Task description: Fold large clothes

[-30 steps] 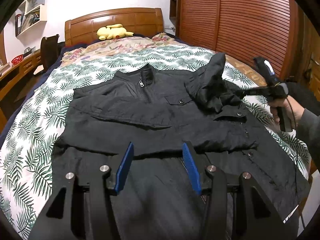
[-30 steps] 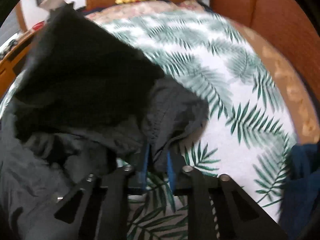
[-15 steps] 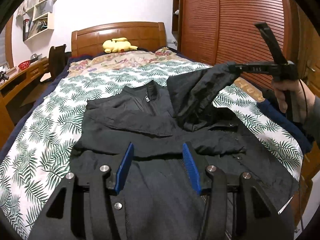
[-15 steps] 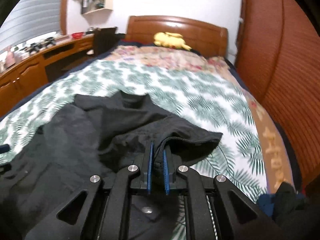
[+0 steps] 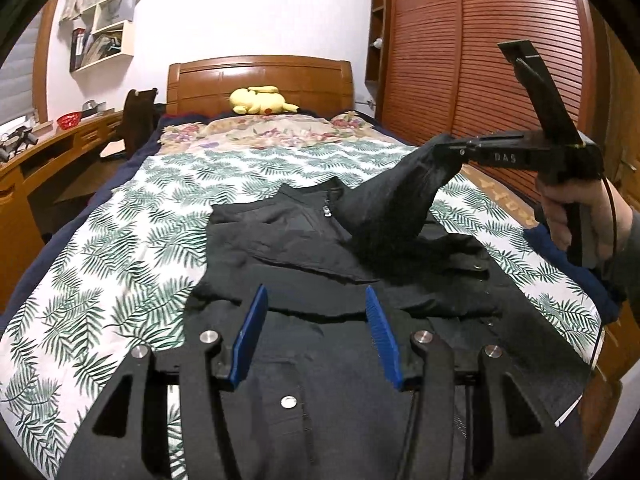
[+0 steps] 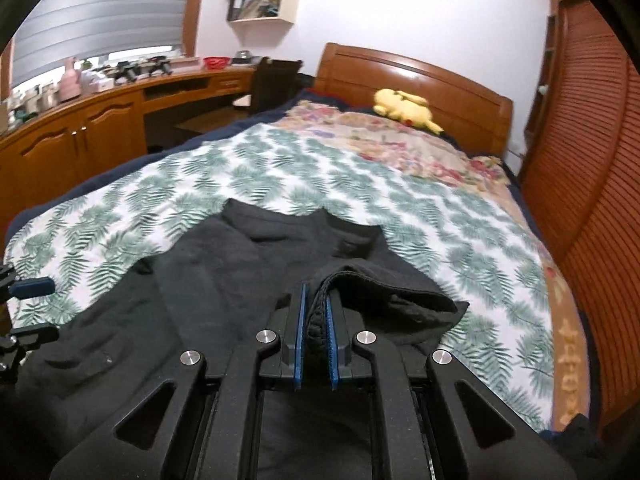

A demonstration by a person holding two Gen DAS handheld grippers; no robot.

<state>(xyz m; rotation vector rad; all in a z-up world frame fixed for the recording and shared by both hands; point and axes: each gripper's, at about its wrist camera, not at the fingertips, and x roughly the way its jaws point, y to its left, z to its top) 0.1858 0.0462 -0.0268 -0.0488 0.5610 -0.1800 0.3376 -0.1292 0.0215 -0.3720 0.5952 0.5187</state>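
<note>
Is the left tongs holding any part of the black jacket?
No, the left tongs stand open above the black jacket, gripping nothing.

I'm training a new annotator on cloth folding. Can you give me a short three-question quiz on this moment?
1. True or false: the right gripper is shut on the sleeve cuff of the black jacket.
2. The left gripper is: A) clamped on the hem, B) open with nothing between its jaws, C) out of view.
3. What yellow thing lies against the headboard?

Key
1. True: the cuff is pinched between its blue pads and the sleeve is lifted off the bed.
2. B.
3. A plush toy.
</note>
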